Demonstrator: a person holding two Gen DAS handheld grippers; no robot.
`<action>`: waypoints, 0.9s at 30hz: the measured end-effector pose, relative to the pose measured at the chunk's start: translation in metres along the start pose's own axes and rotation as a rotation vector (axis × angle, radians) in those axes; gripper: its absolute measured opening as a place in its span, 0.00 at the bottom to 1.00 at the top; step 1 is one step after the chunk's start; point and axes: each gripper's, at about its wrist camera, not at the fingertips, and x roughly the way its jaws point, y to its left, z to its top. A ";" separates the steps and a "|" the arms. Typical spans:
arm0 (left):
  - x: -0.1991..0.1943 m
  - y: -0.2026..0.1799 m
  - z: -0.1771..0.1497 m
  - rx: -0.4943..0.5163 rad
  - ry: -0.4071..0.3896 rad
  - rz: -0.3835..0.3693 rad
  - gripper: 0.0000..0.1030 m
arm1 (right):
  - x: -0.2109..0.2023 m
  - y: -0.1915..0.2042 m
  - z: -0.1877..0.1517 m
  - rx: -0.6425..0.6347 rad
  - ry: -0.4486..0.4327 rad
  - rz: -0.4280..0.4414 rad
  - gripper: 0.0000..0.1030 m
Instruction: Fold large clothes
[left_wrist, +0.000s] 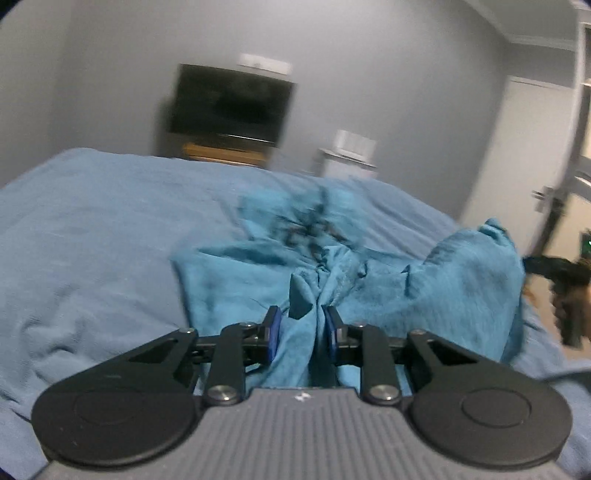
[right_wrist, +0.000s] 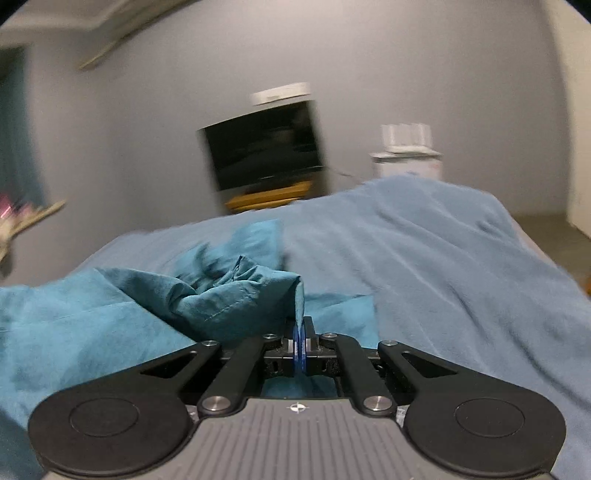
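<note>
A teal garment (left_wrist: 388, 269) lies crumpled on a light blue bedspread (left_wrist: 92, 229), with a dark print near its far part. My left gripper (left_wrist: 302, 328) is shut on a thick bunch of the garment, so its blue pads stay apart around the cloth. In the right wrist view the same garment (right_wrist: 110, 317) spreads to the left and middle. My right gripper (right_wrist: 300, 347) is shut tight on a thin edge of the garment, which rises in a fold just above the pads. The right gripper also shows at the right edge of the left wrist view (left_wrist: 561, 291), dark and blurred.
The bedspread (right_wrist: 443, 266) covers the bed to the right and far side. A dark TV (left_wrist: 229, 103) on a wooden stand sits at the far wall, next to a white cabinet (right_wrist: 406, 162). A door with a handle (left_wrist: 543, 195) is at right.
</note>
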 end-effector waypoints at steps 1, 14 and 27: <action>0.008 0.001 0.002 -0.008 -0.011 0.037 0.20 | 0.010 0.000 -0.005 0.025 -0.007 -0.025 0.02; 0.131 0.014 0.048 0.067 0.001 0.313 0.14 | 0.100 -0.021 -0.042 0.100 -0.074 -0.037 0.02; 0.258 0.026 0.066 0.166 0.098 0.454 0.14 | 0.167 -0.047 -0.028 0.119 -0.183 -0.056 0.02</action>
